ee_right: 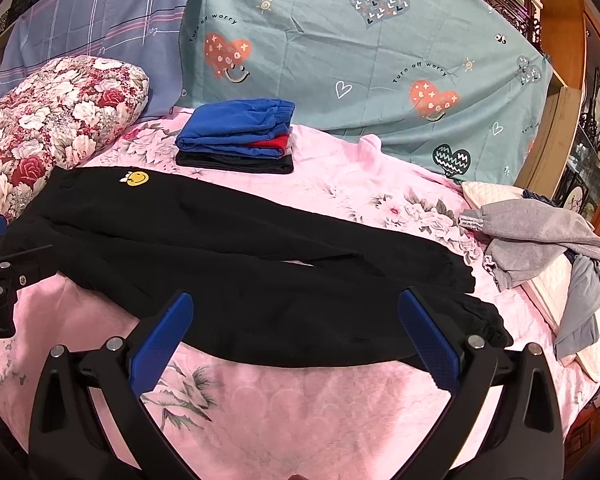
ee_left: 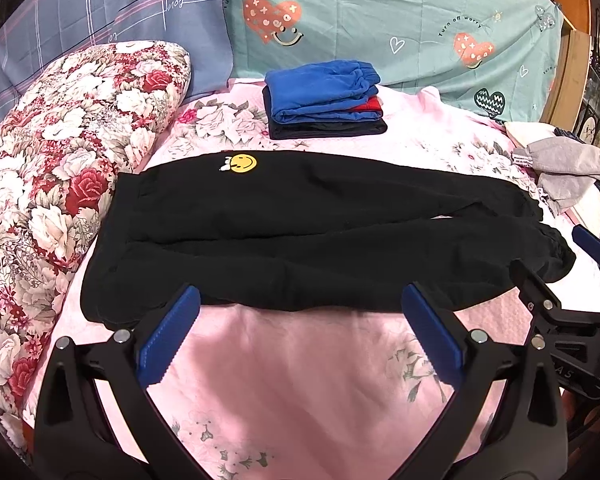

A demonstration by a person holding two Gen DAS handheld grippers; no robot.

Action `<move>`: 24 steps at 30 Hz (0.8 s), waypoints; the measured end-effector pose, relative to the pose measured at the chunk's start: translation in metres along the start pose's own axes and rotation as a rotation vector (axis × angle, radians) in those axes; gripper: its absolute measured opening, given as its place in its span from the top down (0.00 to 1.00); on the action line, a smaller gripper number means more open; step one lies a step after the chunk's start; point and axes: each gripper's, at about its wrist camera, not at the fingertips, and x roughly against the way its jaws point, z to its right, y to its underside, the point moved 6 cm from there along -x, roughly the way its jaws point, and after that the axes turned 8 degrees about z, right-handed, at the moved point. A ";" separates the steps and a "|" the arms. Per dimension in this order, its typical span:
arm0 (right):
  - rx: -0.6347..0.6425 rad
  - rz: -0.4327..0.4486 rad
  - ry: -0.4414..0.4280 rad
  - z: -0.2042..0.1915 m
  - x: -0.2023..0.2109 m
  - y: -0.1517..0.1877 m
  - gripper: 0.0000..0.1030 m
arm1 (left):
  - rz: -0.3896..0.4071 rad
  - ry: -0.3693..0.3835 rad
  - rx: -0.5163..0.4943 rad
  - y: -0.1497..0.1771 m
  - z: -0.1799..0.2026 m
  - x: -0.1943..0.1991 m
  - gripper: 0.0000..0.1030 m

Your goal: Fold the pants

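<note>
Nearest the left wrist camera, the left gripper (ee_left: 300,300) holds its two blue-padded fingers (ee_left: 168,336) spread wide with nothing between them, their tips at the near edge of the black pants (ee_left: 300,224); the right gripper (ee_right: 296,308) is likewise spread wide and empty, its two blue pads (ee_right: 428,340) reaching that same near edge closer to the cuffs. Each gripper also shows at the margin of the other's view, cut off by the frame. The one pair of black pants lies flat across the pink floral bedspread (ee_left: 300,380), waistband toward the left, two legs running right to gathered cuffs, with a single yellow smiley patch (ee_left: 242,163) near the waist; a small white mark beside it is too small to make out. Beyond the pants sits one stack of folded clothes (ee_left: 324,100): a blue piece on top, a red one showing only as a sliver, and a black one at the bottom. On the left rests one red-and-white floral pillow (ee_left: 60,160). Behind stand two more cushions or pillows, one blue plaid (ee_left: 120,12) and one teal (ee_left: 400,20) printed with hearts and the words "Turn off worry". At the right edge lies a loose heap of grey garments (ee_right: 540,240), its count unclear, bearing a white label whose print is unreadable.
</note>
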 end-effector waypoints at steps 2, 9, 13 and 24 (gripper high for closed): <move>0.007 -0.003 0.006 0.000 -0.001 0.000 0.01 | -0.001 0.001 0.001 0.000 -0.001 -0.001 0.02; 0.016 -0.004 0.001 -0.002 -0.003 -0.001 0.01 | -0.006 0.000 0.007 0.000 -0.003 -0.002 0.02; 0.020 -0.010 0.000 -0.004 -0.006 0.000 0.01 | -0.010 0.004 0.011 0.000 -0.004 -0.004 0.02; 0.013 -0.016 -0.009 -0.005 -0.009 0.002 0.01 | -0.026 -0.001 0.025 0.002 -0.007 -0.010 0.02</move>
